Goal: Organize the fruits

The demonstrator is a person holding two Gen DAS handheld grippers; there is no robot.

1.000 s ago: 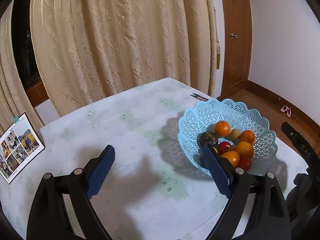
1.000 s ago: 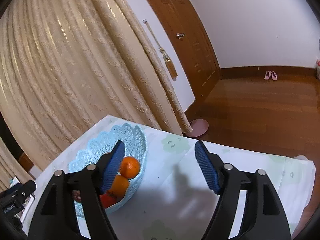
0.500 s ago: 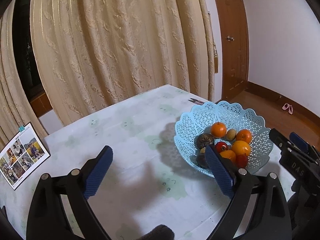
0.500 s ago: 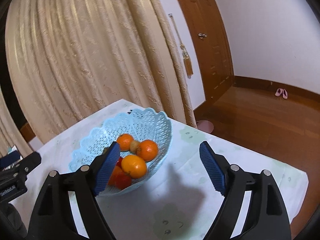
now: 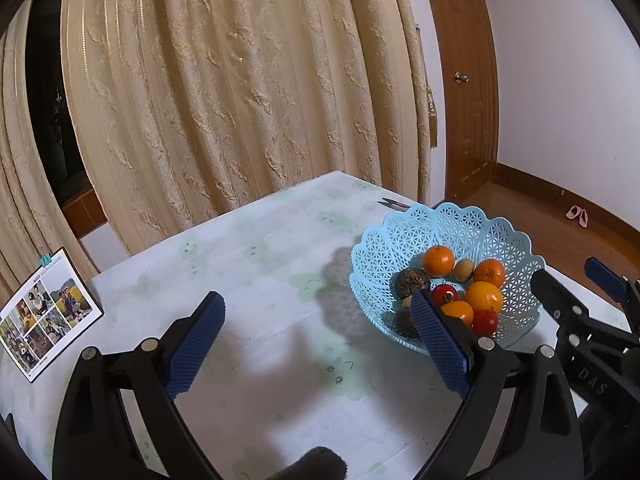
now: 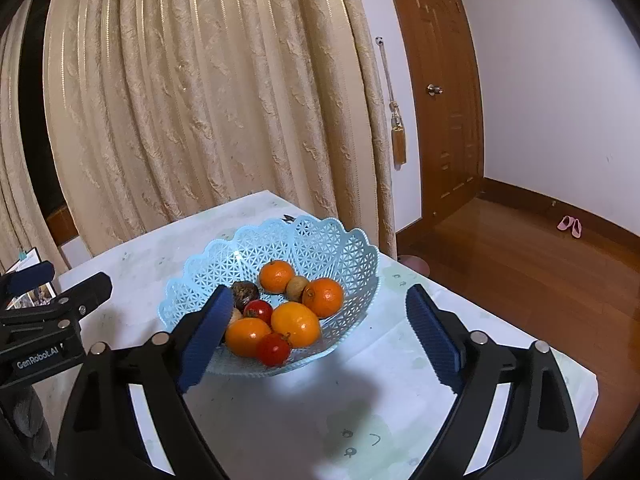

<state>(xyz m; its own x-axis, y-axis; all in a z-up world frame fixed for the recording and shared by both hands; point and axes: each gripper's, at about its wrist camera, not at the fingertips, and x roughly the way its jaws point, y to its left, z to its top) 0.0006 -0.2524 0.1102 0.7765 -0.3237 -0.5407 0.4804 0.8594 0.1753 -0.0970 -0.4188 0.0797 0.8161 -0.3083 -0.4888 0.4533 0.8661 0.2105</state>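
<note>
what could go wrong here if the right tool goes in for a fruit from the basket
The fruits are piled touching, so closing on the front red fruit may nudge the oranges beside it. The light plastic basket could slide or tip if a finger catches its rim. The left tool sits close beside the basket, risking a bump with the right tool.

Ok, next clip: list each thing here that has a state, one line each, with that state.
Left claw: open, holding nothing, above the table.
Right claw: open, holding nothing, near the basket.
Blue basket: upright on the table, holding fruit.
Oranges: piled inside the basket.
Red fruits: inside the basket.
Door: closed.
Curtain: drawn.
Photo card: standing, tilted.
</note>
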